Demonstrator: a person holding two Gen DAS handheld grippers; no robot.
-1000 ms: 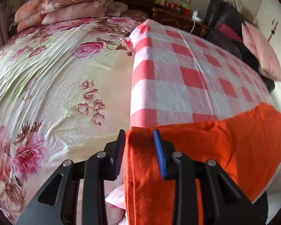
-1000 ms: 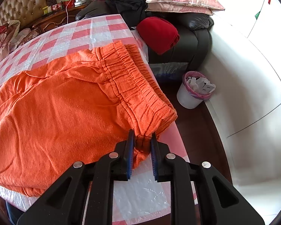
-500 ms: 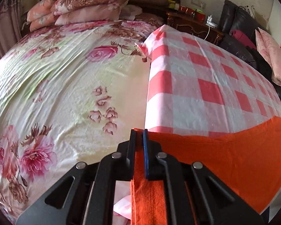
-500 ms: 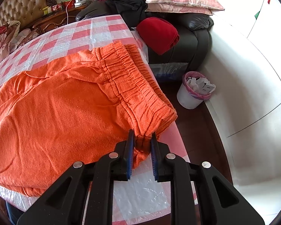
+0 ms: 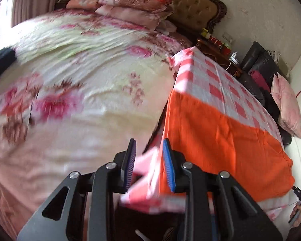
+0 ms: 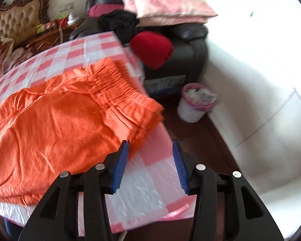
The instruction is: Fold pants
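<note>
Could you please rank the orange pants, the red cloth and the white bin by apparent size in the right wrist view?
1. Orange pants, though nearest the camera.
2. Red cloth.
3. White bin, only slightly smaller than the cloth.

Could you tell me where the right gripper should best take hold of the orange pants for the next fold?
Probably the near waistband corner of the orange pants. The gathered elastic band is thick there and overhangs the checkered cloth, so the open right gripper can come straight forward from the table's near edge.

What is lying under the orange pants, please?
The orange elastic-waist pants lie flat on a pink-and-white checked plastic cloth, which shows around them. What the cloth covers is hidden.
</note>
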